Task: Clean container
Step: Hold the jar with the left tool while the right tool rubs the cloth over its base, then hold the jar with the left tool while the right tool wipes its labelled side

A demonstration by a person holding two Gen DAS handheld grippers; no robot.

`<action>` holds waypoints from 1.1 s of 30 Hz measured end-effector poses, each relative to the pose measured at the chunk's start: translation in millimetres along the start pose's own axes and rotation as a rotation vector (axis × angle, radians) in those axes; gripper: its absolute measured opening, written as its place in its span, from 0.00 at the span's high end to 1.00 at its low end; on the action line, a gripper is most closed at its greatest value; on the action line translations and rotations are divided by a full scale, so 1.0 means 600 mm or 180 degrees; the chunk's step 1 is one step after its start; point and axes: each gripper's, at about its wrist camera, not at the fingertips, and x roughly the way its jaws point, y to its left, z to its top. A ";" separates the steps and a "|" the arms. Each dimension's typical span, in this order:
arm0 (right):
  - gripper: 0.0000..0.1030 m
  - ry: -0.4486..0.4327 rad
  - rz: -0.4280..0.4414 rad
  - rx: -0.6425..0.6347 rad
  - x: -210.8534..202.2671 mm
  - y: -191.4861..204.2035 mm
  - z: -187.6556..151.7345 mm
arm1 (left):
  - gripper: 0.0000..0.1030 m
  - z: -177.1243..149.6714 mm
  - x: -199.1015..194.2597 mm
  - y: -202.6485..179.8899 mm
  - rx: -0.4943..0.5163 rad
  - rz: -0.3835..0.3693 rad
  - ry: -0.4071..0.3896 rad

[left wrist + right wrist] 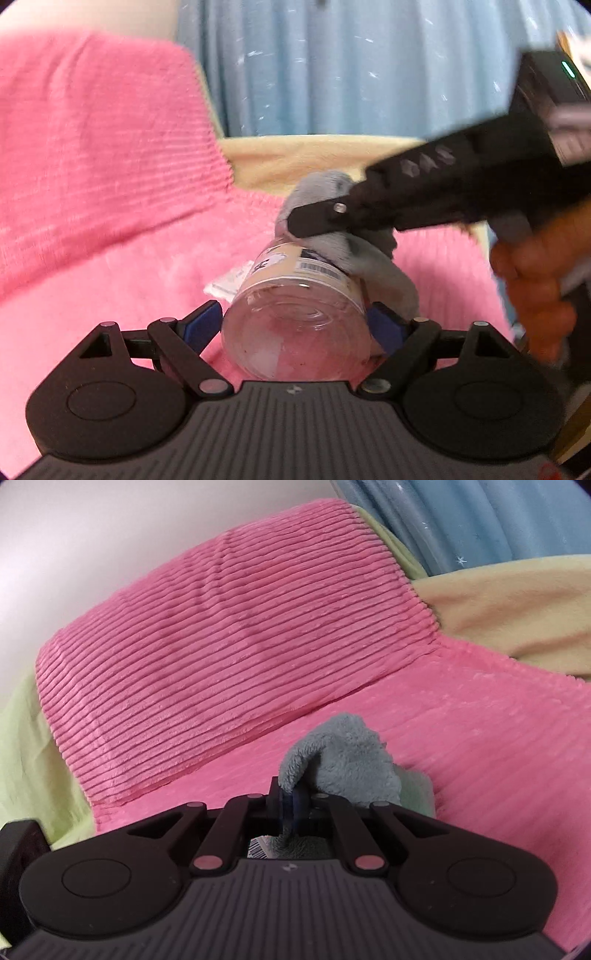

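A: Right, biggest first. What's the backdrop?

B: Pink ribbed blanket [461, 738] covers the bed, w/ a pink ribbed pillow [229, 635] propped behind it. Blue curtain [351, 66] at the back, pale yellow fabric [517, 609] below it.

A: And the container?

B: Clear plastic jar [299, 317], lying on its side above the blanket, base toward the left wrist cam. White label w/ barcode on its wall. Left tongs [295, 325] are clamped on it, blue pads [201, 325] pressed to both sides near the base.

A: Right side?

B: Right tongs [291, 805] are pinched tight on a grey fluffy cloth [343, 764]. From the left cam, the right tongs [295, 223] come in from the right, a hand [532, 280] gripping the handle, blurred. Cloth [362, 254] lies against the jar's upper wall, draped down its right side.

A: Anything small?

B: A little clear packet [229, 282] on the blanket, just left of the jar. Can't read it.
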 end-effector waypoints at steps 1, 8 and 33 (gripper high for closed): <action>0.98 0.0011 0.0013 -0.0014 0.000 0.002 -0.001 | 0.16 0.000 0.001 0.005 -0.0073 -0.0019 0.0005; 0.98 0.0094 0.0125 -0.0016 -0.002 0.008 -0.002 | 0.17 -0.003 0.005 0.012 -0.0058 -0.0020 0.0011; 0.98 -0.0005 -0.0056 -0.0078 -0.003 0.010 -0.002 | 0.17 -0.005 0.001 0.019 -0.0209 -0.0168 -0.0004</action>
